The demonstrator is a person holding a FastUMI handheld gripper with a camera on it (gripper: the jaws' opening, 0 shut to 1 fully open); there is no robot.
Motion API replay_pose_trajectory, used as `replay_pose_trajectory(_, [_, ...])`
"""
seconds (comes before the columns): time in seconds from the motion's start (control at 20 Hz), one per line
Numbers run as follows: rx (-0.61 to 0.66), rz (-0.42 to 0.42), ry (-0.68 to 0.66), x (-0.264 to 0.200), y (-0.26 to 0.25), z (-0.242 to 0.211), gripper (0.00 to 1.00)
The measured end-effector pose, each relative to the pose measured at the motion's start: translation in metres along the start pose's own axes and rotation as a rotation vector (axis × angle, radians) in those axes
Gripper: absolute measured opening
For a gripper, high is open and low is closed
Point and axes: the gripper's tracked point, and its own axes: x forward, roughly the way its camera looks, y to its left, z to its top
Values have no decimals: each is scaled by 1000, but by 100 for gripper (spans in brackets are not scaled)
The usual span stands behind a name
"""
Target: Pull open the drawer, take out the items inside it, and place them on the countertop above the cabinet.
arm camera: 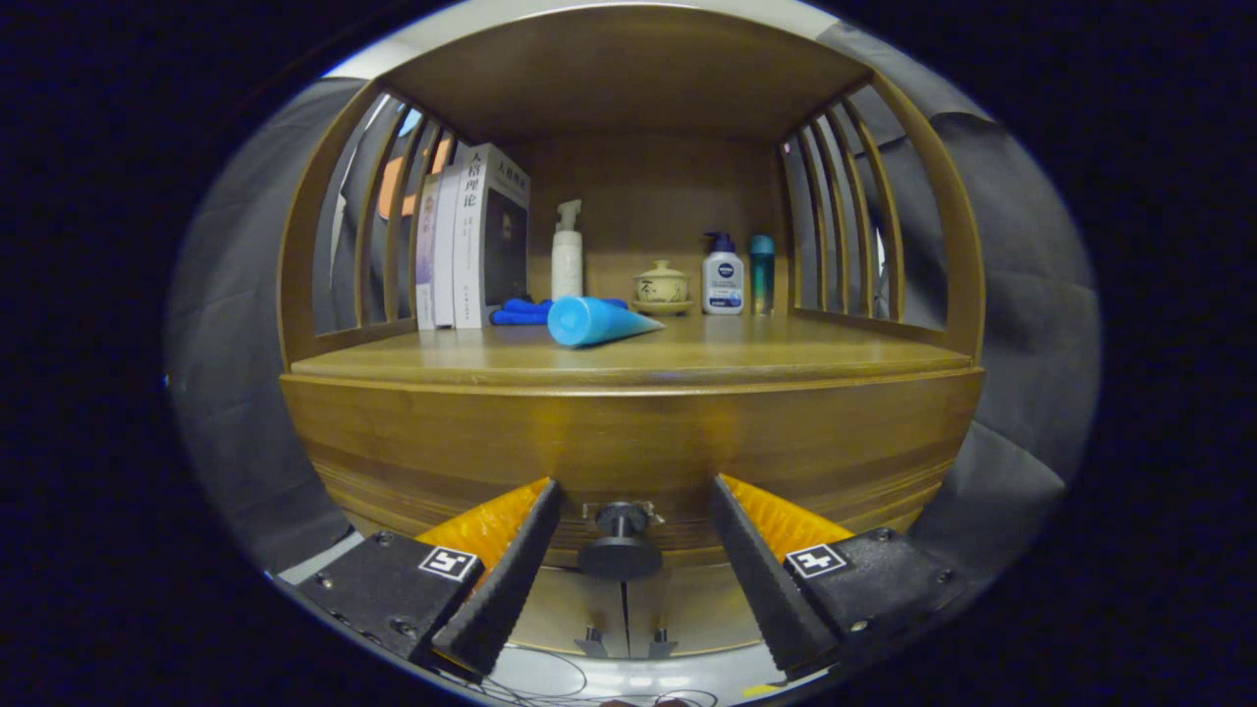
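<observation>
Nearest the camera, the gripper [628, 550] is seen with its two fingers spread wide apart, released and clasping nothing. Between the fingers, touched by neither, a dark round drawer knob [620, 550] is found, projecting from the wooden drawer front [628, 442]. The drawer is seen closed, its front flush with the cabinet, so whatever lies inside cannot be told. Below the knob, two cabinet doors [628, 614] are partly seen, meeting at a dark vertical seam.

Above the drawer, the countertop [746, 353] is shown as a wooden shelf enclosed by slatted side rails [854, 226], a plain back panel and a wooden top board. On it, towards the front and roughly in line with the knob, a light blue tube [594, 321] is laid on its side, its broad end turned forward and its narrow end pointing right. Behind it, a blue cloth [525, 311] is laid flat, and a white pump bottle [567, 257] is stood upright just behind the cloth. To the left, several books [471, 241] are stood upright against the left rails. Right of the pump bottle, a small lidded ceramic cup on a saucer [661, 288] is placed near the back, followed by a white bottle with a blue pump [723, 277] and a slim teal bottle [763, 273], set just beside each other.
</observation>
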Motion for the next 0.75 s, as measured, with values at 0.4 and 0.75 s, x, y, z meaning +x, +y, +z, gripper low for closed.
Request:
replay_pose_trajectory(0.4, [-12,124,-102,-90,9,41,100])
replay_pose_trajectory(0.75, [-25,218,-212,-194,10,73,100])
